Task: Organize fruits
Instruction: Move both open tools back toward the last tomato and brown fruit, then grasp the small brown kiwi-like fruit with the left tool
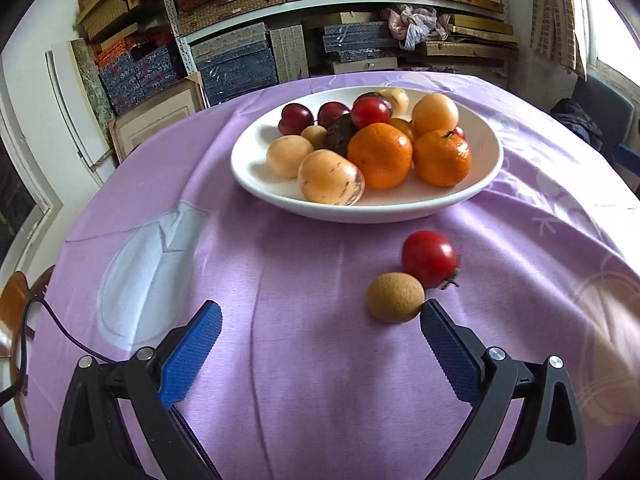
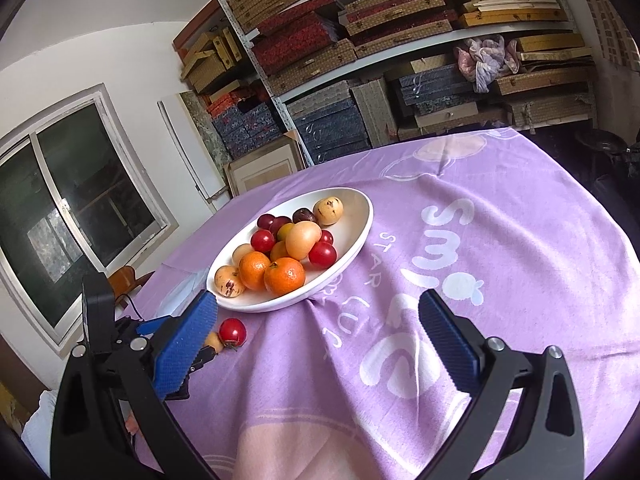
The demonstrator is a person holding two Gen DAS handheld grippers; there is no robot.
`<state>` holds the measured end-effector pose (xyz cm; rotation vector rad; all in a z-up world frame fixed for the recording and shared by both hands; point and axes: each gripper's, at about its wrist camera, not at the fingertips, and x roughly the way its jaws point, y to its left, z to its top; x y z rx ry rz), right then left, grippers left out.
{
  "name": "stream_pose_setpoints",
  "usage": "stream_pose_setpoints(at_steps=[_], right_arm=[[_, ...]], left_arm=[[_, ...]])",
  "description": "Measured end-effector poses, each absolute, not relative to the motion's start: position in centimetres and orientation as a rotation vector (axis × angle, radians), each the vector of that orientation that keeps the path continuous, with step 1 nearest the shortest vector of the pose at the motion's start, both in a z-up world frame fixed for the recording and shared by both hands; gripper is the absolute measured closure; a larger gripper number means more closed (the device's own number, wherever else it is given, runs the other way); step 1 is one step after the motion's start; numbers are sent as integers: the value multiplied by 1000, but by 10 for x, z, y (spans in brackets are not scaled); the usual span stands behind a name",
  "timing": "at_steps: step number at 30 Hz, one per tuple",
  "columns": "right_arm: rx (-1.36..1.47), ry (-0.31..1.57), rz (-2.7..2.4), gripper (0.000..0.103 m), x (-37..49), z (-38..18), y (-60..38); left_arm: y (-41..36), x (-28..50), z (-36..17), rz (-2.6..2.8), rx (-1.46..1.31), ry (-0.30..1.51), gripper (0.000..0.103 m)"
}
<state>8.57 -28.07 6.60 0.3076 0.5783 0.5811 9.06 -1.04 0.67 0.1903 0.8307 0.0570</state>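
A white bowl (image 1: 476, 196) on the purple tablecloth holds several fruits: oranges (image 1: 380, 155), pale yellow fruits, red tomatoes and dark plums. In front of it on the cloth lie a red tomato (image 1: 429, 257) and a small brown round fruit (image 1: 395, 297), touching each other. My left gripper (image 1: 320, 320) is open; its right fingertip (image 1: 434, 316) sits just beside the brown fruit, nothing between the pads. My right gripper (image 2: 318, 312) is open and empty over the cloth, right of the bowl (image 2: 352, 248). The loose tomato (image 2: 232, 331) and part of the brown fruit (image 2: 214, 342) show beside its left finger.
Shelves (image 1: 340, 0) stacked with woven and patterned boxes stand behind the table. A window (image 2: 60, 216) is at the left, with a wooden chair (image 1: 16, 300) and a cable (image 1: 56, 320) by the table's left edge. The cloth (image 2: 500, 240) right of the bowl is bare.
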Motion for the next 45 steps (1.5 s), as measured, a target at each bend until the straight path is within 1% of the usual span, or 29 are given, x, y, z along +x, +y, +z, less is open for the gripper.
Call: stream_pose_setpoints(at_steps=[18,24,27,29,30,32,38,40,45], right_arm=[[274,593,602,4,85,64,-274],[263,595,613,4,83,65,-272],[257,592,621,4,82,66,-271],[248,589,622,4,82,66,-269],[244,589,622,4,82,66,-268],[244,591,622,4,82,65,-268],[246,593,621,4,82,64,-267],[244,594,621,4,82,64,-267],[241,598,624,4,82,64,-267]], left_arm=[[-6,126,9,69,147,826,3],[-4,134,7,139,182,852,3],[5,132,9,114,136,849,4],[3,131,9,82,139,843,13],[1,131,8,57,146,850,27],[-3,132,6,25,157,864,43],[-4,128,7,-47,134,854,55],[-6,128,7,-73,135,855,61],[-14,131,4,-86,163,863,61]])
